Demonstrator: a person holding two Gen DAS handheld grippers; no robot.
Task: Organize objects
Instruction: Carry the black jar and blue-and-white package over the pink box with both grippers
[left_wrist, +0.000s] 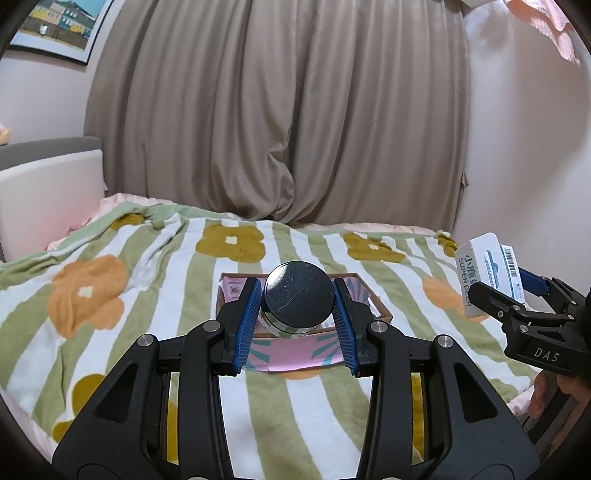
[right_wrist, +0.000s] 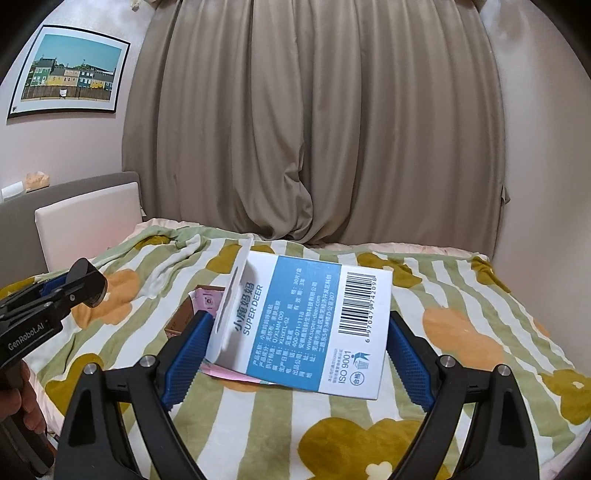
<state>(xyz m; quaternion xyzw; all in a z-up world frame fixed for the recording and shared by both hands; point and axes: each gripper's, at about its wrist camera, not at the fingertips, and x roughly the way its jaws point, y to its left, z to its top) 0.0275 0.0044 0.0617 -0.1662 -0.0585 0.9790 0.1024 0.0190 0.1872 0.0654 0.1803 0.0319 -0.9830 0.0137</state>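
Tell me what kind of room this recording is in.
Most likely a bedroom: a flower-patterned blanket spread over a bed, a padded headboard at its left, full-length curtains behind, and a framed picture on the wall.

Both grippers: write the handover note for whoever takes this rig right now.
Left gripper: jaws shut on the round black-lidded jar, held above the open cardboard box with pink lining on the flower-patterned striped blanket.
Right gripper: jaws shut on the white and blue "Super Deer" carton, held up to the right of the box.
Done: both items picked up.
Left: probably set the jar and carton into the box; neither is in it yet.
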